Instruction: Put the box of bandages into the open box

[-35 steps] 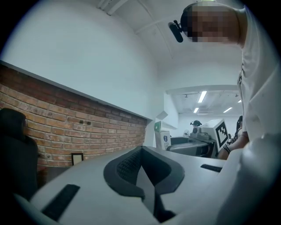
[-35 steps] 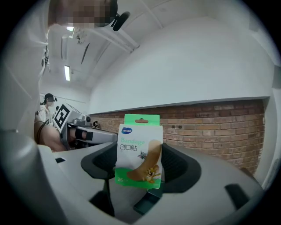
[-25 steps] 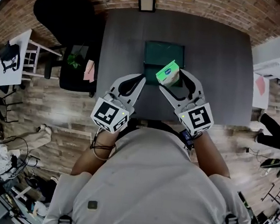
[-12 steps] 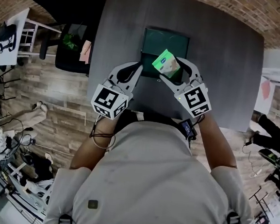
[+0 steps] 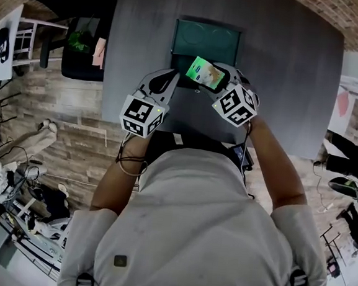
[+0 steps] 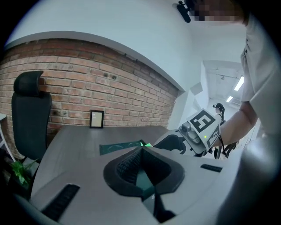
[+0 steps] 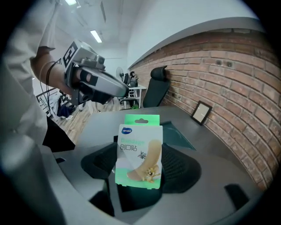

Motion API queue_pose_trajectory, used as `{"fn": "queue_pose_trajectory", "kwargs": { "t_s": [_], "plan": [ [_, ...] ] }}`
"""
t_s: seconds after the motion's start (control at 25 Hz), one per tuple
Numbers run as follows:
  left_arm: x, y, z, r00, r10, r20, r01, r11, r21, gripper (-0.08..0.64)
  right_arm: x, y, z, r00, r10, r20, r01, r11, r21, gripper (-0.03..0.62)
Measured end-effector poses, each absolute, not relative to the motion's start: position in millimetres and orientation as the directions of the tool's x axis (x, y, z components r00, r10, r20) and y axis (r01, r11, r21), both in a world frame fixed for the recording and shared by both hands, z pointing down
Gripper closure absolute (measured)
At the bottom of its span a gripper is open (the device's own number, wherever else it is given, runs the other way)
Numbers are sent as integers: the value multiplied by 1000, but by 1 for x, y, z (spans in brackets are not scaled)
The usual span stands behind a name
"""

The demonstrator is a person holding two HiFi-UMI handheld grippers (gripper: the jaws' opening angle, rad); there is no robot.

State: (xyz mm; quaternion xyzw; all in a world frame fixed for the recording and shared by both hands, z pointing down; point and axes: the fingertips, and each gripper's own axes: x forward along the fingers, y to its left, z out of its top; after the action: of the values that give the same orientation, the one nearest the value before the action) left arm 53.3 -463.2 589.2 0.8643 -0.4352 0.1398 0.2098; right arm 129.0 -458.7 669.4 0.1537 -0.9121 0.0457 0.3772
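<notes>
The bandage box [image 5: 205, 73] is a small green carton with a cartoon print. My right gripper [image 5: 214, 80] is shut on it and holds it above the near edge of the open dark green box [image 5: 206, 41]. In the right gripper view the carton [image 7: 138, 151] stands upright between the pads, and the open box [image 7: 180, 136] lies behind it. My left gripper [image 5: 165, 85] hovers just left of the carton, shut with nothing in it. Its view shows its closed jaws [image 6: 142, 151], the open box [image 6: 116, 148] and the right gripper [image 6: 175, 141].
The dark grey table [image 5: 283, 86] carries the open box. A small picture frame [image 6: 96, 118] leans on the brick wall at the table's far edge. A black office chair [image 6: 28, 114] stands at the table's left side. Wooden floor lies around the table.
My right gripper has swung left and turned, so the bandage box now faces up at the open box's near edge. The left gripper has barely moved.
</notes>
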Motion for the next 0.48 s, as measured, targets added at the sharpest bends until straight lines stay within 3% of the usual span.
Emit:
{"fn": "queue_pose_trajectory", "kwargs": {
  "t_s": [0.48],
  "plan": [
    [65, -470, 649, 573, -648, 502, -815, -517, 263, 545, 130, -454, 758, -556, -142, 819, -201, 979, 34, 284]
  ]
}}
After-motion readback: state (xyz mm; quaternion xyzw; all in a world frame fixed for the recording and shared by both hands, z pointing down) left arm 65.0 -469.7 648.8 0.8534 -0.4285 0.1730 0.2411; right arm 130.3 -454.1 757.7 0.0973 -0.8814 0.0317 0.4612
